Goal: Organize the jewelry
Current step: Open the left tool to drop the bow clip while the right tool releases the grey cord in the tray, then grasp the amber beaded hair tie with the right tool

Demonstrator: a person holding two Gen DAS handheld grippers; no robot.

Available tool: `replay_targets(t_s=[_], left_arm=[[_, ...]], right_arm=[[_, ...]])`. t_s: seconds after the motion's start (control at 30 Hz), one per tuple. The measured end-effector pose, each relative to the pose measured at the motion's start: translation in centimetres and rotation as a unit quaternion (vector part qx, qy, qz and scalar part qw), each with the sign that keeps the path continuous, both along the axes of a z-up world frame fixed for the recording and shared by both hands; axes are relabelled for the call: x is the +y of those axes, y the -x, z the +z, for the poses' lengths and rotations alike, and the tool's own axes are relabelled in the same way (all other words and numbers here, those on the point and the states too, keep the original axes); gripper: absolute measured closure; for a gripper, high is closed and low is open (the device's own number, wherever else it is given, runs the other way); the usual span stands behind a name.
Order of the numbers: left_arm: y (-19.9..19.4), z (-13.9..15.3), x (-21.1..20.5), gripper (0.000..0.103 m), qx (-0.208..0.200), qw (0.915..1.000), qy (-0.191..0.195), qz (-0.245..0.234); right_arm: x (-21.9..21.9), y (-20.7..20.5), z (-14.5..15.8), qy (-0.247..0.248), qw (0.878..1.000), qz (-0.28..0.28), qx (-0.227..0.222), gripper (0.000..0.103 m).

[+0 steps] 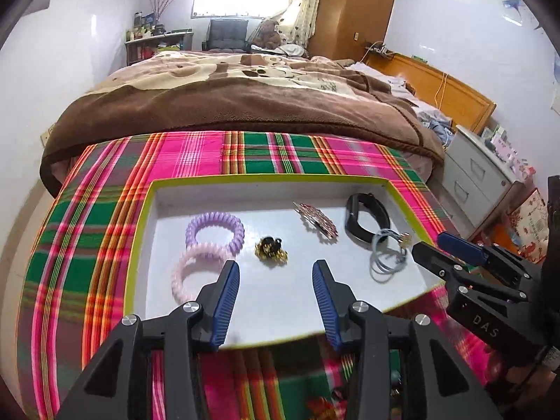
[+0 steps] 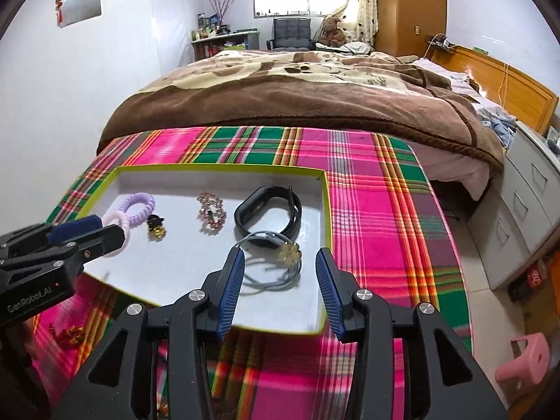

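Plaid cloth covers my bench; over the white tray [image 1: 273, 189], my left gripper [image 1: 276, 294] and right gripper [image 2: 280, 287] both gape wide, holding and touching nothing.

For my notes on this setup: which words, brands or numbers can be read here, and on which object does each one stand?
"DAS": on the right gripper body, in the left wrist view.
"GenRobot.AI": on the left gripper body, in the right wrist view.
Blanket script, shelf bottles, red box: too blurred to read.

Plaid cloth [image 1: 105, 189] covers the surface. Brown blanket [image 1: 224, 105] lies on the bed; apparently a teddy bear [image 2: 330, 31] sits beside the curtain [image 2: 360, 3].
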State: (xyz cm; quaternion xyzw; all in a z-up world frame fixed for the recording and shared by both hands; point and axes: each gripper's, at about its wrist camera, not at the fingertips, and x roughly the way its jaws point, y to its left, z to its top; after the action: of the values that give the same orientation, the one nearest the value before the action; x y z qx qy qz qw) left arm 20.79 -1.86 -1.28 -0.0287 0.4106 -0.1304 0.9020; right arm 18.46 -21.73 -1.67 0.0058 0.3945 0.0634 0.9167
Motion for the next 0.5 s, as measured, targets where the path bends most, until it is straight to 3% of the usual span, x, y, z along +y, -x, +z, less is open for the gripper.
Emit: replay_targets(t_s=[0.5], left_arm=[[6.5, 2.1, 1.1, 0.060, -0.030, 0.9994, -0.004, 0.015]], right_arm=[[-0.2, 5.1, 1.5, -0.029, 0.999, 0.006, -0.022, 0.060]])
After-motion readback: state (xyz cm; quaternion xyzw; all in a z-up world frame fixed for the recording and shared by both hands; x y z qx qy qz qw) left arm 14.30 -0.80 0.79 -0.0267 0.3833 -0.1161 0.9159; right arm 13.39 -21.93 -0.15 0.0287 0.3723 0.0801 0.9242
